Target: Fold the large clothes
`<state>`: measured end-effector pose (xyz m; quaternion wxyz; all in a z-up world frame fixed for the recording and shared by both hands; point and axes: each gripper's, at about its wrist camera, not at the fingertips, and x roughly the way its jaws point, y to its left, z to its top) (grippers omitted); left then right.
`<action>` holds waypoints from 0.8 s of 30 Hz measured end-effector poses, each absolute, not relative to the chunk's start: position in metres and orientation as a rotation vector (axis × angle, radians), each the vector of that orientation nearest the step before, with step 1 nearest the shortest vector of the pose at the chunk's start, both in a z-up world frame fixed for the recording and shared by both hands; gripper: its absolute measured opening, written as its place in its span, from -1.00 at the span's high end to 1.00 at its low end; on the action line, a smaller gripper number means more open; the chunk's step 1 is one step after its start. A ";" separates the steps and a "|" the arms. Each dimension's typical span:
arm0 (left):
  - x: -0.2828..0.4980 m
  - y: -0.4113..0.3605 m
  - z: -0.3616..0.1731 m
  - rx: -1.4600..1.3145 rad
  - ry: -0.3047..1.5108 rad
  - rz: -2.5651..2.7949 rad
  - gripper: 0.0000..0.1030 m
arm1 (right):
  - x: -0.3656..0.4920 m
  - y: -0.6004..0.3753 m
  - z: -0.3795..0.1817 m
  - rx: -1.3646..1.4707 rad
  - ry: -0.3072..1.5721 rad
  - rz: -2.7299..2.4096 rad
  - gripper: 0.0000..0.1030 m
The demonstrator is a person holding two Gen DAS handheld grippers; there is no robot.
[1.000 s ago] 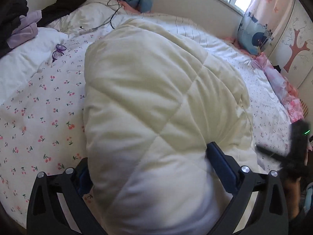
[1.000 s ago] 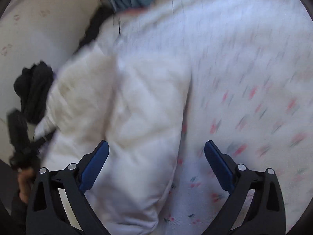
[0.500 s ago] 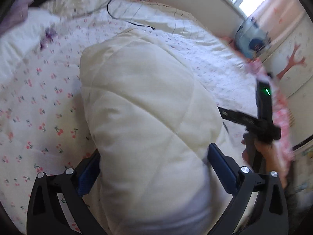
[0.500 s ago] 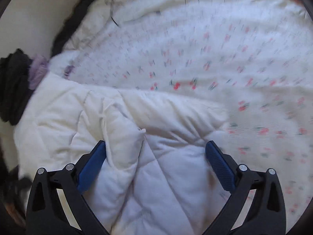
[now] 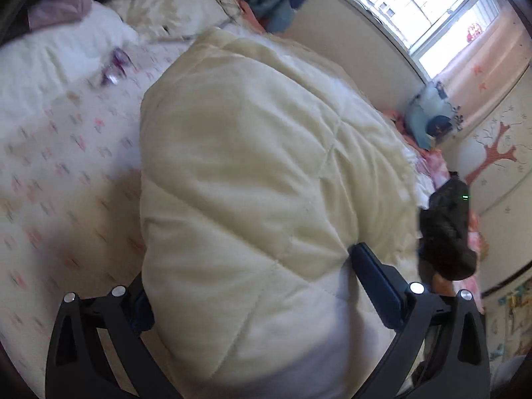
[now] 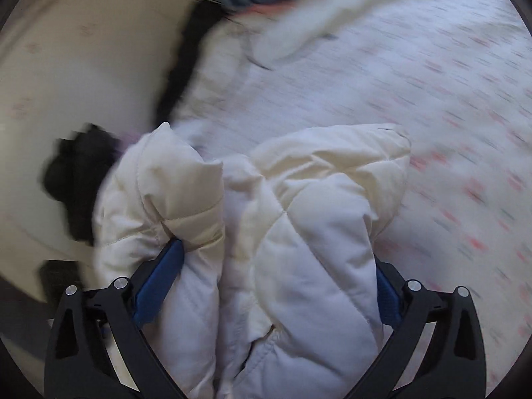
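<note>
One cream quilted coat lies bunched on the cherry-print sheet, bulging between the spread fingers of both the left gripper and the right gripper. Only the left view shows the window; only the right shows the coat's cuff.

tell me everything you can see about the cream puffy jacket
The cream puffy jacket is a large quilted, padded garment with diamond stitching, soft and matte. It lies bunched in a thick mound on the cherry-print bedsheet. In the right wrist view a stitched edge folds over near the middle. Its bulk fills the space between the fingers of the left hand-held gripper and the right hand-held gripper, both wide apart.
</note>
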<state>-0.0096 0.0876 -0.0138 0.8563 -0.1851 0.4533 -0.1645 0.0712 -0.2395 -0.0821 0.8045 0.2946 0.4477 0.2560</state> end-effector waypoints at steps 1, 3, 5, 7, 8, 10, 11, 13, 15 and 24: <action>-0.006 0.089 -0.012 -0.365 0.950 -0.335 -0.89 | 0.076 -0.232 -0.084 0.605 0.966 0.547 -0.88; 0.001 0.081 -0.018 -0.286 0.985 -0.323 -0.90 | 0.087 -0.214 -0.113 0.491 1.084 0.482 -0.89; 0.004 0.065 -0.030 -0.189 1.006 -0.300 -0.90 | 0.087 -0.227 -0.135 0.535 1.122 0.484 -0.86; 0.002 0.060 -0.033 -0.170 0.992 -0.287 -0.90 | 0.078 -0.256 -0.134 0.626 1.089 0.432 -0.85; 0.002 0.059 -0.034 -0.172 0.988 -0.284 -0.90 | 0.070 -0.269 -0.120 0.632 1.022 0.373 -0.85; 0.000 0.059 -0.034 -0.183 0.982 -0.286 -0.90 | 0.062 -0.275 -0.092 0.632 0.915 0.382 -0.85; 0.001 0.058 -0.034 -0.185 0.983 -0.285 -0.90 | 0.063 -0.266 -0.072 0.583 0.870 0.409 -0.86; 0.004 0.059 -0.036 -0.190 0.993 -0.286 -0.90 | 0.071 -0.234 -0.048 0.426 0.866 0.433 -0.86; 0.015 0.060 -0.038 -0.197 1.020 -0.285 -0.91 | 0.090 -0.193 -0.056 0.213 0.951 0.354 -0.87; 0.028 0.071 -0.052 -0.256 1.050 -0.334 -0.91 | 0.106 -0.207 -0.094 0.358 1.105 0.342 -0.88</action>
